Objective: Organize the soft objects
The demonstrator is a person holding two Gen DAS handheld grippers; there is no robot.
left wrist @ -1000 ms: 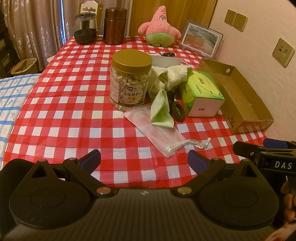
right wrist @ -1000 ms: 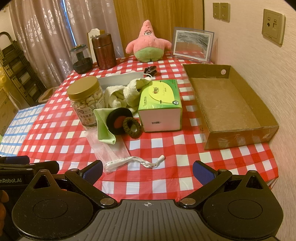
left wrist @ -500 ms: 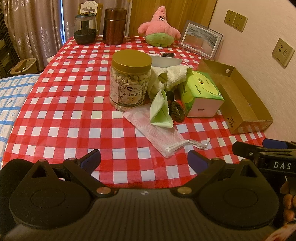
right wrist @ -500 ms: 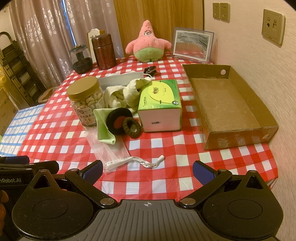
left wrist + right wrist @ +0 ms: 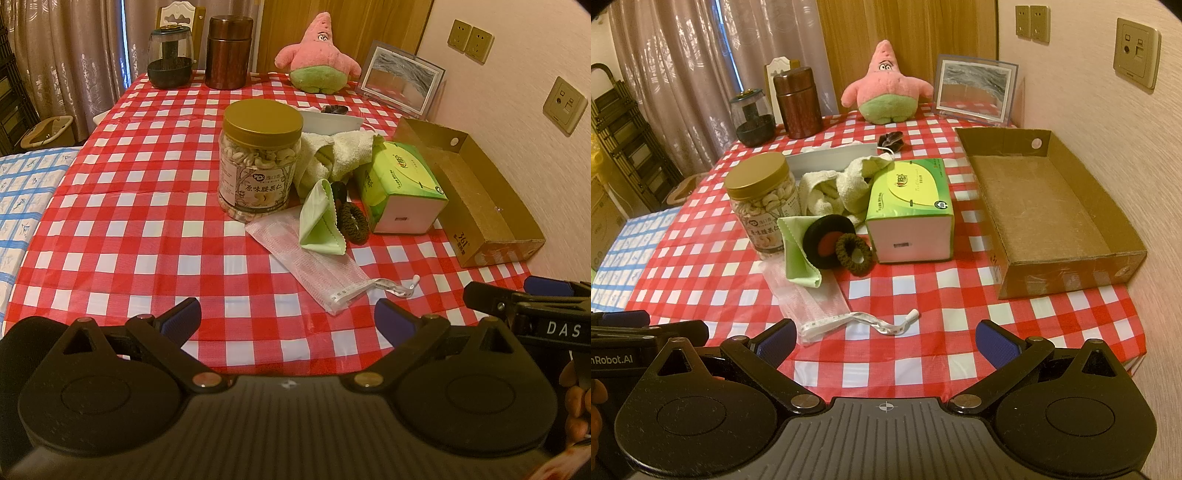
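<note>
Both grippers empty, jaws spread wide, at the near table edge. Left gripper [image 5: 288, 317]: the clear-wrapped pink face mask [image 5: 310, 258] lies near, at 12 to 1 o'clock, long axis running 10 to 4. Right gripper [image 5: 885, 336] finds it at 11 o'clock. The empty brown cardboard tray [image 5: 1049, 206] sits at its 1 o'clock.

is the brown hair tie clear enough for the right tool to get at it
Probably yes: the right tool is open, and the brown hair tie lies exposed, though it touches the black pad and sits close beside the tissue box.
</note>
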